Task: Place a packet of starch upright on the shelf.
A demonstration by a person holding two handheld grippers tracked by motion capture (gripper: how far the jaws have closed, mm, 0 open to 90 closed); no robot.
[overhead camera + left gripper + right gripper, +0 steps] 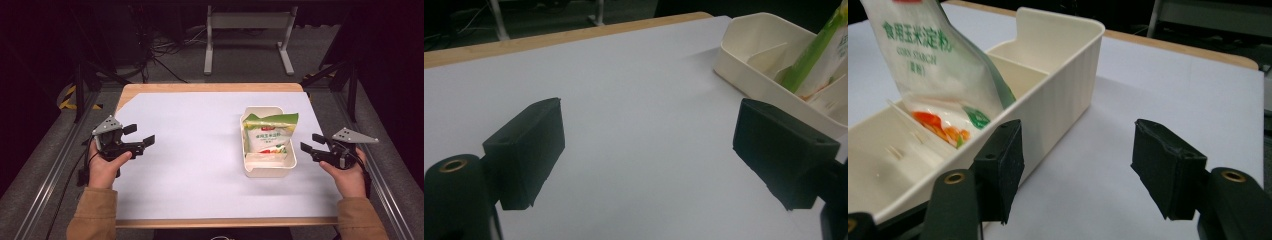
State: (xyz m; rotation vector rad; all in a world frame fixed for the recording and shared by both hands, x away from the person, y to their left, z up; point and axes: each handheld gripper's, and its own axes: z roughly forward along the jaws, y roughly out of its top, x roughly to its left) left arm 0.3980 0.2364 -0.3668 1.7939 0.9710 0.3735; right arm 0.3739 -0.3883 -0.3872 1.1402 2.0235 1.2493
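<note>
Corn starch bag (270, 134) stands tilted in the cream divided tray (290, 165), right of centre on the white table (190, 150).

Nearest me, my left gripper (139, 135) and right gripper (311, 143) hover spread wide, empty, flanking the tray.

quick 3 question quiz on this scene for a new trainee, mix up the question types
1. True or false: the corn starch bag lies flat on the white sheet, outside the cream bin.
2. Multiple choice: how do the jaws of the left gripper stand? A) spread apart, nothing between them B) shut on the bag C) shut on the bin's rim
3. Fill in: the gripper nearer the bin is the ____ gripper.

Key
1. False: the bag stands inside the bin, leaning against a divider.
2. A.
3. Right: the right gripper hovers just beside the bin's wall, its jaws also apart.
</note>
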